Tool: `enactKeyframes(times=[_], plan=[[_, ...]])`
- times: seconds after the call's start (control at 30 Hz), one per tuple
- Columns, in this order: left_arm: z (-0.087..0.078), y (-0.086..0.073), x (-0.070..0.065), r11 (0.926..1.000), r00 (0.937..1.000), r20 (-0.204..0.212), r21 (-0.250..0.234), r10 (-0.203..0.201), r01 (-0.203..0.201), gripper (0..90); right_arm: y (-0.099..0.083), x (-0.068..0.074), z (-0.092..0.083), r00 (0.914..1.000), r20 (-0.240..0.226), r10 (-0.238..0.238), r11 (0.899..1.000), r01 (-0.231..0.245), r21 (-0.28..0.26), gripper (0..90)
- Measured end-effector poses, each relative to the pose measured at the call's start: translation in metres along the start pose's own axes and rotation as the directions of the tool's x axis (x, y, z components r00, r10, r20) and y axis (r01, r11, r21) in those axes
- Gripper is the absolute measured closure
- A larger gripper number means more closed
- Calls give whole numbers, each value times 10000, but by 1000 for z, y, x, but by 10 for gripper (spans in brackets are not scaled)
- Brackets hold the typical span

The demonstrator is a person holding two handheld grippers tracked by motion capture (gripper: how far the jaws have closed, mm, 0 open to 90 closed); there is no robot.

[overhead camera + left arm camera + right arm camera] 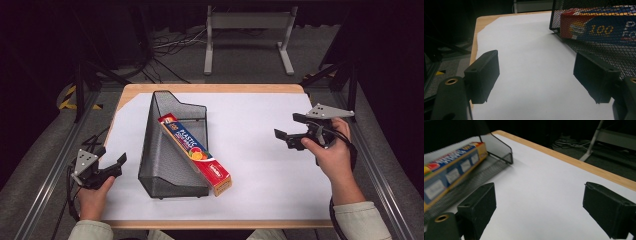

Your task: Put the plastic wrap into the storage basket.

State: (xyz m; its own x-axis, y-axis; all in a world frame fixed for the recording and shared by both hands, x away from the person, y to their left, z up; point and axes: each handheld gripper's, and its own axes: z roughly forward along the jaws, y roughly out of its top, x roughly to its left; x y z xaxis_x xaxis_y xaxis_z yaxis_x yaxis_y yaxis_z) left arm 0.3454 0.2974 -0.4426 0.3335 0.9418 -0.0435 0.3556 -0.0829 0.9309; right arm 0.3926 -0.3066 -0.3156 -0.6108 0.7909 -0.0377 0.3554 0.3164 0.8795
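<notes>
A long box of plastic wrap (197,152) lies slanted in a black mesh file holder (162,150) at the counter's (260,150) middle, its near end jutting out. Both the left gripper (112,162) and right gripper (285,136) hang well apart from it, fingers released. A sound grasp would likely take that protruding end squarely across its narrow sides. "PLASTIC" and "100" are legible.
</notes>
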Motion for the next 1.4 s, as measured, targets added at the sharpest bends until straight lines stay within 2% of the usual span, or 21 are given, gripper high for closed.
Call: enactKeyframes(times=[0.03,0.17,0.57,0.77,0.93,1.07,1.17,1.2,1.4], plan=[[0,0,-1,10000,10000,-8,11,10,-10,216,-8,-6,0,9997,177,-148,9998,145,134,110],[0,0,-1,10000,10000,-20,-2,-2,2,215,-21,-15,2,9991,321,-274,9990,262,373,110],[-2,-1,2,9999,9999,-43,-26,-100,100,215,-62,-42,12,9963,714,-481,9980,450,439,106],[-2,-1,1,10000,10000,21,29,-64,64,215,-82,-45,18,9981,571,-249,9981,217,569,103],[-2,-1,1,10000,9999,88,0,-72,72,215,-93,-45,24,9983,511,-291,9959,246,872,103],[-2,-1,1,10000,9999,134,13,-41,40,225,-99,-45,27,9986,454,-274,9963,236,829,104],[-1,-1,1,9999,9997,234,96,-40,38,230,-106,-46,31,9990,372,-265,9946,226,1013,103],[-1,-1,1,9999,9996,266,118,-36,33,229,-109,-46,33,9995,276,-126,9941,95,1082,103],[0,-2,0,9998,9991,431,201,-4,-5,227,-114,-46,37,9999,144,-57,9919,39,1268,104]])
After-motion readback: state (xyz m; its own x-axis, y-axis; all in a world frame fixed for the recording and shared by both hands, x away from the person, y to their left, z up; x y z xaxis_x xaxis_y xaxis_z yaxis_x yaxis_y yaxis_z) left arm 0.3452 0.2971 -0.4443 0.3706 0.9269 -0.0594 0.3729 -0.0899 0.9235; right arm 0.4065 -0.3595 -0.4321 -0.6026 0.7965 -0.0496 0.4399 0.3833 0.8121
